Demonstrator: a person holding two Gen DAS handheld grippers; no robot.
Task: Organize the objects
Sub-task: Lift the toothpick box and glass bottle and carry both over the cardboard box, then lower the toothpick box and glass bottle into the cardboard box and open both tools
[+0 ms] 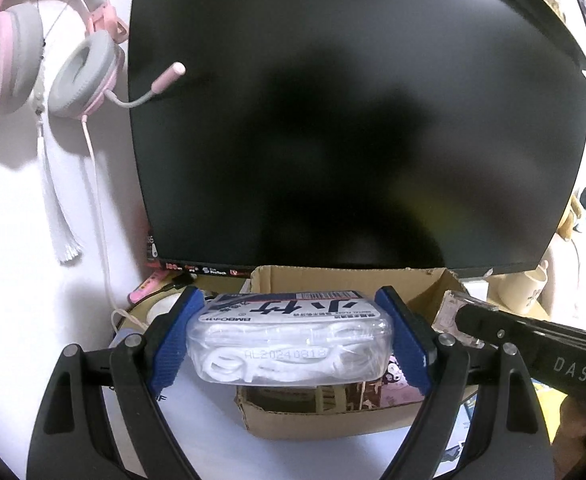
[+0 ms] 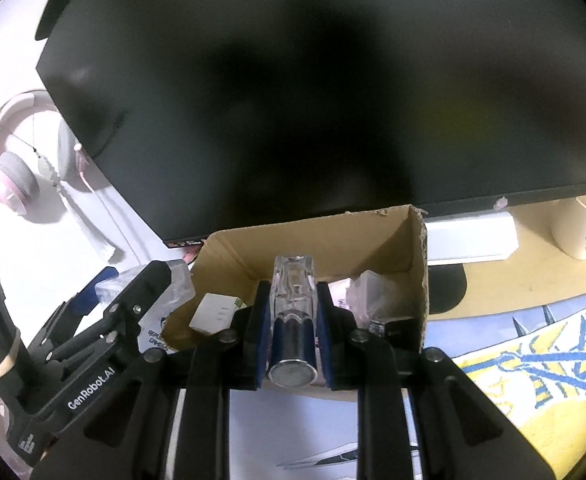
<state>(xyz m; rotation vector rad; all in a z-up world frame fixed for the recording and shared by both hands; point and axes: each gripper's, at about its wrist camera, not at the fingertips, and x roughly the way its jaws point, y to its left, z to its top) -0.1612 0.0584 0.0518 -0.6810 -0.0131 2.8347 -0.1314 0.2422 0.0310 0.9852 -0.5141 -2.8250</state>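
Left gripper point(image 1: 289, 336) clamps floss box point(image 1: 289, 344) — right gripper point(image 2: 292, 328) clamps clear bottle point(image 2: 293, 320).

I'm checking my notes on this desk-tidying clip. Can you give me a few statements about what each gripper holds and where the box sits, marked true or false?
1. The left gripper grips a clear case of white items. True.
2. The right gripper is open with nothing in it. False: it is shut on a clear bottle with a silver end.
3. The cardboard box sits in front of the dark monitor. True.
4. The box holds nothing. False: a small white carton and wrapped items lie inside.
5. Pink headphones hang left of the monitor. True.
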